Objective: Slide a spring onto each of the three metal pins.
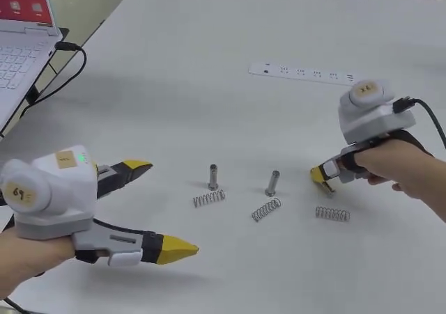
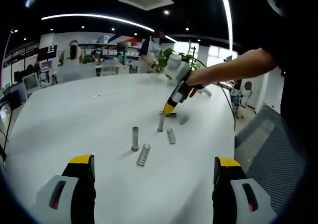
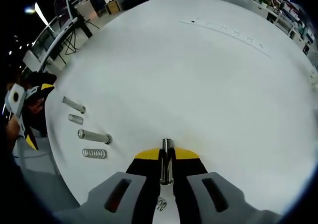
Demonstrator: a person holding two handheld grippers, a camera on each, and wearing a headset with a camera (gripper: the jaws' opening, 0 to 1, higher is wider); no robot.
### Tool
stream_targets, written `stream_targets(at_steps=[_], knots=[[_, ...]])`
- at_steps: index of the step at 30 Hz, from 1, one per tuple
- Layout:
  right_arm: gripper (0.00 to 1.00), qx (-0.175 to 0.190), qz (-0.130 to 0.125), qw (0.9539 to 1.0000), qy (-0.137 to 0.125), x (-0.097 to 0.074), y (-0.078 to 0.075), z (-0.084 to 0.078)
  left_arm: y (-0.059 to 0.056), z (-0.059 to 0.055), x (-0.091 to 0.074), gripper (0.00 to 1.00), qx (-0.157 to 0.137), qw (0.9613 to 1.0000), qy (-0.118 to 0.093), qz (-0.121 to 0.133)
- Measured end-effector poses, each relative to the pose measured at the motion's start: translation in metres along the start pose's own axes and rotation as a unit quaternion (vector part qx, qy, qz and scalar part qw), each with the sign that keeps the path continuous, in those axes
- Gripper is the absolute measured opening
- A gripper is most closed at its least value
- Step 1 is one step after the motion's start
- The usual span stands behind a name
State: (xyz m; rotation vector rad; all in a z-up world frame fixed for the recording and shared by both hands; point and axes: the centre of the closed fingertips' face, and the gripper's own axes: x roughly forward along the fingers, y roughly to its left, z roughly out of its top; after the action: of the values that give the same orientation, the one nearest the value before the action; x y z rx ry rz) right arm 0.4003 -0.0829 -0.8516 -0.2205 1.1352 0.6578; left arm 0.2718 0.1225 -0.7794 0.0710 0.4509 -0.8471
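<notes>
Springs lie flat on the white table (image 1: 209, 105): a left spring (image 1: 209, 198), a middle spring (image 1: 266, 209) and a right spring (image 1: 332, 214). Two pins stand up just behind them, the left pin (image 1: 213, 177) by the left spring and the middle pin (image 1: 272, 183) by the middle spring. The right gripper (image 1: 320, 177) pinches the third pin (image 3: 166, 160) near the right spring. The left gripper (image 1: 169, 206) has its jaws spread wide. A power strip (image 1: 303, 73) lies farther back, and a laptop (image 1: 21, 42) sits at the table's edge. The room is a big office with bright ceiling lights (image 2: 99, 16).
</notes>
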Motion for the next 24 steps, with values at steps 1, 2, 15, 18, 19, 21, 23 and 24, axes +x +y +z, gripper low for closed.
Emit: stream_targets(at_steps=[1, 2, 15, 18, 19, 21, 23, 24], knots=[[0.05, -0.002, 0.001, 1.0, -0.002, -0.001, 0.0, -0.001, 0.0, 0.0, 0.0, 0.97, 0.0, 1.0, -0.001, 0.001], [0.05, -0.001, 0.002, 1.0, -0.004, -0.002, 0.0, -0.002, 0.001, 0.0, 0.0, 0.97, -0.001, 1.0, -0.001, 0.002], [0.05, 0.007, 0.013, 0.9987, -0.049, -0.016, -0.005, -0.001, -0.001, 0.001, 0.004, 0.97, 0.0, 1.0, 0.0, 0.0], [0.05, 0.006, 0.014, 0.9982, -0.058, -0.019, -0.005, -0.001, -0.001, 0.002, 0.004, 0.96, 0.0, 1.0, -0.001, -0.001], [0.05, 0.006, 0.013, 0.9981, -0.061, -0.019, -0.005, -0.001, -0.001, 0.002, 0.004, 0.96, 0.001, 1.0, -0.001, -0.001], [0.05, 0.006, 0.011, 0.9976, -0.068, -0.021, -0.005, 0.0, -0.001, 0.003, 0.005, 0.96, 0.001, 1.0, -0.002, -0.001], [0.05, 0.004, 0.009, 0.9968, -0.079, -0.023, -0.005, 0.001, -0.001, 0.003, 0.005, 0.96, 0.002, 1.0, -0.002, -0.001], [0.05, 0.002, 0.008, 0.9965, -0.084, -0.023, -0.005, 0.002, 0.0, 0.003, 0.005, 0.96, 0.003, 1.0, -0.001, 0.0]])
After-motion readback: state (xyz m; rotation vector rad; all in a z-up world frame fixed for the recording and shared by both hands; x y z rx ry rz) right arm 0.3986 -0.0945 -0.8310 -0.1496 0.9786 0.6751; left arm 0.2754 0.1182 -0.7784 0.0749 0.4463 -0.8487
